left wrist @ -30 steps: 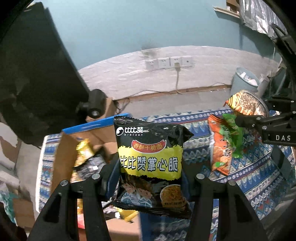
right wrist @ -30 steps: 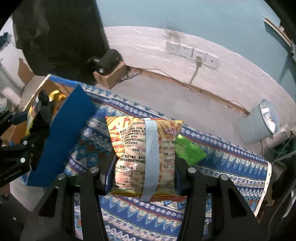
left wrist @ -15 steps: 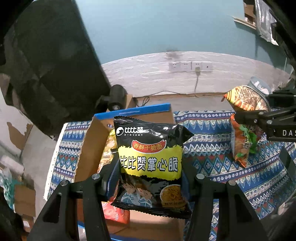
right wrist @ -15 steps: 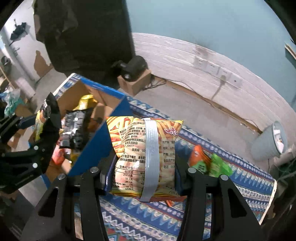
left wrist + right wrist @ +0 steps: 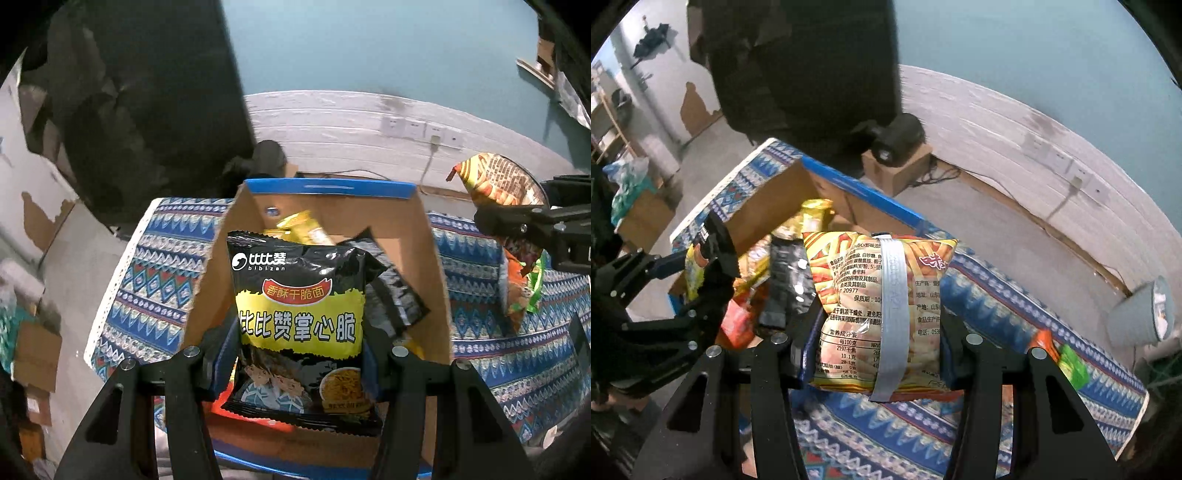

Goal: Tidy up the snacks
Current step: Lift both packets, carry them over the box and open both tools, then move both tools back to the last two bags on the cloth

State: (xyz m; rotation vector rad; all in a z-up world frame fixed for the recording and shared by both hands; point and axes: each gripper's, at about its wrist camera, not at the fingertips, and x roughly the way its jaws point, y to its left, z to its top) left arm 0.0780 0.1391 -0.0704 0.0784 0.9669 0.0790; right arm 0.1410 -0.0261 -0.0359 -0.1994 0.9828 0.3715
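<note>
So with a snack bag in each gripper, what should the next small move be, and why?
Probably lower the left gripper a little and let go. Its black noodle packet hangs over the open cardboard box, where other snacks already lie. The right gripper's chip bag is beside the box, over the patterned cloth.

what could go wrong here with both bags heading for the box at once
1. The left gripper holds the black noodle bag over the cardboard box, which already holds loose packets; dropped there, it may sit high or slide out.
2. The right gripper holds the yellow chip bag still over the patterned cloth, close beside the left gripper; the two could collide at the box opening.
3. The chip bag looks puffy; a tighter squeeze might crush it.
</note>
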